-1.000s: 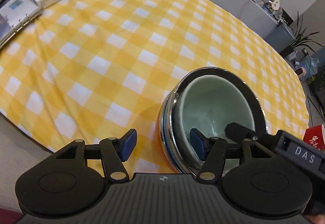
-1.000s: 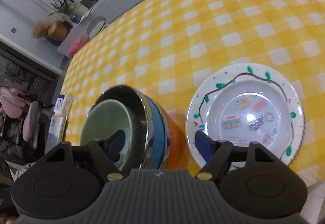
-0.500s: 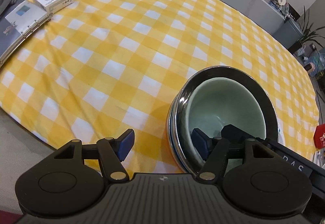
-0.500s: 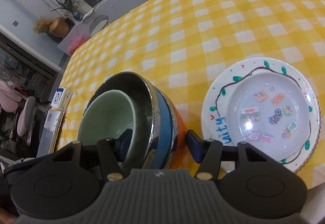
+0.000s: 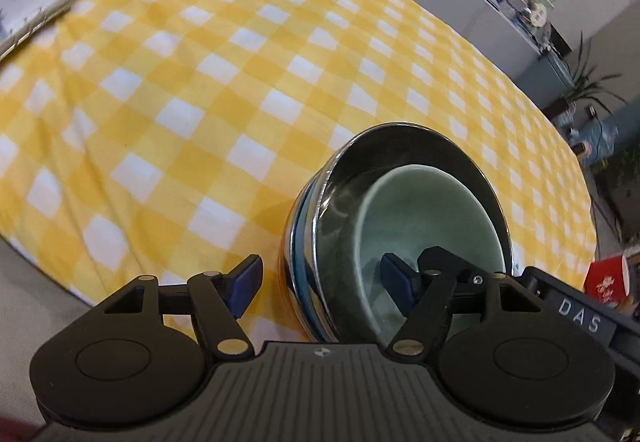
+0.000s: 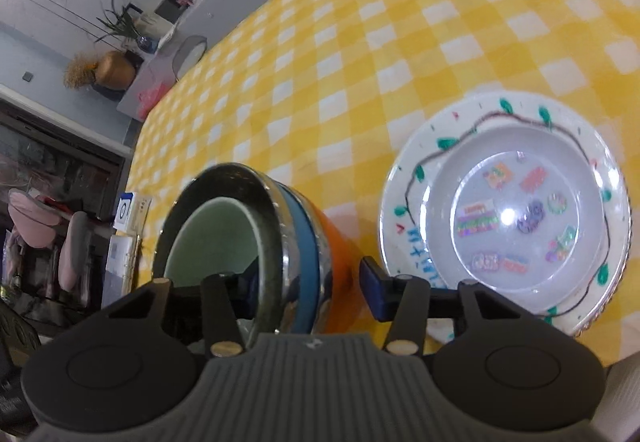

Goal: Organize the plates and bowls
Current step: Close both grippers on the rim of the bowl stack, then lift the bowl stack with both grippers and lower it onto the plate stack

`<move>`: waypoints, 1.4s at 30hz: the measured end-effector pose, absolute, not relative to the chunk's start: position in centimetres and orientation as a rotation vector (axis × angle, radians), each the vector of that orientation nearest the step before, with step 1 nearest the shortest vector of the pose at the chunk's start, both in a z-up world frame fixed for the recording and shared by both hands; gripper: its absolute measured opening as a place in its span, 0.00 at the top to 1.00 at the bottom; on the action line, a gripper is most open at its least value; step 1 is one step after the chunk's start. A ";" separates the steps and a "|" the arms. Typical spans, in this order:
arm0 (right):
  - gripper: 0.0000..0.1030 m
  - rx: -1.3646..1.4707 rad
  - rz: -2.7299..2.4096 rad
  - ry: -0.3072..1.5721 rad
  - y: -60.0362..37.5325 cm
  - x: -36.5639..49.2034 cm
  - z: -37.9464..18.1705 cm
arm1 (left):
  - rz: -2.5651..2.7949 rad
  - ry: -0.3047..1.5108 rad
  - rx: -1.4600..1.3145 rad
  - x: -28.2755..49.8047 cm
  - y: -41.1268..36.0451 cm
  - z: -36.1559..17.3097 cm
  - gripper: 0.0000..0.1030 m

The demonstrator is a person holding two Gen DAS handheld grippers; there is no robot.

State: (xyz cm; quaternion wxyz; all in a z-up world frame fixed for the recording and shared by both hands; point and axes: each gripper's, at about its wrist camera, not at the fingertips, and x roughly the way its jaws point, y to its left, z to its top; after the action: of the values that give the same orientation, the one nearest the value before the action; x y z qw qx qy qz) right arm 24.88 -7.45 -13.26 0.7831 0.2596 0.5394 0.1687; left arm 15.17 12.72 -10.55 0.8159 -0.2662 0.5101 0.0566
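While both are straddling the nested bowl stack (image 6: 256, 242) beside the decorated plates (image 6: 508, 209) on the table (image 5: 224, 89), each hand-held gripper, left (image 5: 320, 284) and right (image 6: 312, 284), is gaping unclamped; squeezing evenly should prevent tipping.
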 end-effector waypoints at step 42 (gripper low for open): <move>0.57 0.613 0.391 1.135 -8.0 24.4 -14.1 | -0.015 0.959 -0.721 15.2 14.6 -12.2 0.30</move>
State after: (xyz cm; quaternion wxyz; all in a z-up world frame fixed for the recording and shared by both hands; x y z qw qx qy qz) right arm 24.36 -8.03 -14.08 0.7814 0.2837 0.5254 0.1811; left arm 15.24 14.64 -12.24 0.8253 -0.3394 0.4513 -0.0070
